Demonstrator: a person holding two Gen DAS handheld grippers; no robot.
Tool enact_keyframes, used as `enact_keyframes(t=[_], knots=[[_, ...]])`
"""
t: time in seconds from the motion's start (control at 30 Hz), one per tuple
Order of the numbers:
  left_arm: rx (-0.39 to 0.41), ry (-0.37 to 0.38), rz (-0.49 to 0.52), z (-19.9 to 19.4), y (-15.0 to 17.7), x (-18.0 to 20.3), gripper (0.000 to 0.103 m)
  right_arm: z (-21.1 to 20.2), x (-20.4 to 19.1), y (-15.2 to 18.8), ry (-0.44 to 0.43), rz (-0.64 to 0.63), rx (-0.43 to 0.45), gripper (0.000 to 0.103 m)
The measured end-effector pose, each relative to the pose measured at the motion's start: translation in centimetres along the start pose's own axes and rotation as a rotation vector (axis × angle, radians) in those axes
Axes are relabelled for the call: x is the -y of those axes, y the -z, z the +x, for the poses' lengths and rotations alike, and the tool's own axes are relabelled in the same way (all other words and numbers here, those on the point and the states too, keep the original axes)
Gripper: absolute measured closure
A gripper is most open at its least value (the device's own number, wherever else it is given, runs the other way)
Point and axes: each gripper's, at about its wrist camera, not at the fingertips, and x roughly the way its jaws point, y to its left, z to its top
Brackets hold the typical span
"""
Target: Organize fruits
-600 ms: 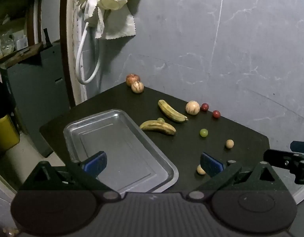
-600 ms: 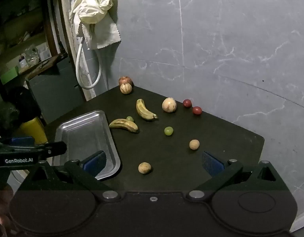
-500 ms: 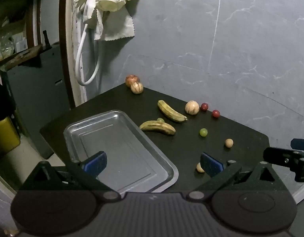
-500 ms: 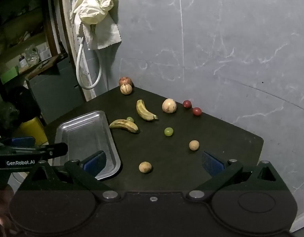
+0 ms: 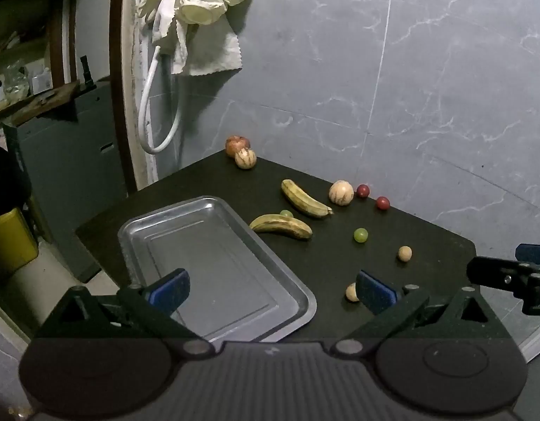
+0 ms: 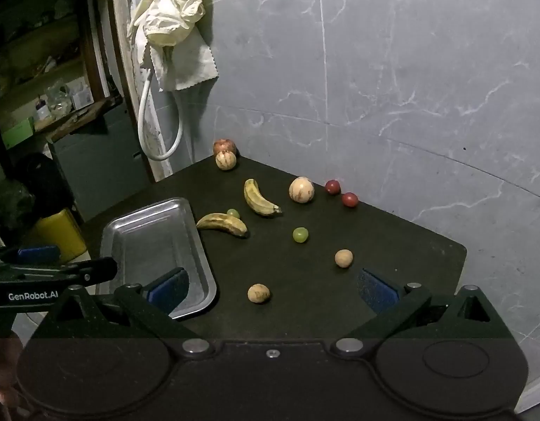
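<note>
Both the left gripper point(image 5: 271, 289) and right gripper point(image 6: 271, 289) are hovering agape and unladen, fruits lying loose on the black table point(image 6: 410, 245) beside the bare metal tray point(image 6: 154, 231) (apparently shallow-rimmed), so the round tan fruit point(image 6: 258, 293) is risking rolling off if nudged.

ahead of your right gripper point(image 6: 271, 289) a small tan fruit point(image 6: 258, 293) sits nearest, another tan ball point(image 6: 343, 258) and a green grape point(image 6: 300, 235) beyond; two spotted bananas point(image 6: 223, 224) lie past the bare steel tray point(image 6: 112, 231) to your left.
</note>
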Motion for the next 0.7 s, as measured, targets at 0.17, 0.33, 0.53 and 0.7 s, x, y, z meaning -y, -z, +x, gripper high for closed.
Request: enact_keyframes(t=[0.17,0.33,0.53,0.7], knots=[[0.0,0.0,0.0,-0.08,-0.1,-0.04,0.0,-0.19,0.27,-0.06,-0.005,0.002,-0.003,0.001],[0.0,-0.001,-0.002,-0.25,-0.12,0.06,0.0,-0.3,0.29,0.05,-0.007,0.002,-0.003,0.001],[-0.001,0.001,-0.001,-0.29,-0.11,0.12,0.0,-0.42,0.34,0.12,-0.006,0.002,-0.001,0.001],[0.0,-0.001,-0.001,-0.32,-0.1,0.19,0.0,-0.48,0.33,0.16,-0.006,0.001,-0.001,0.001]])
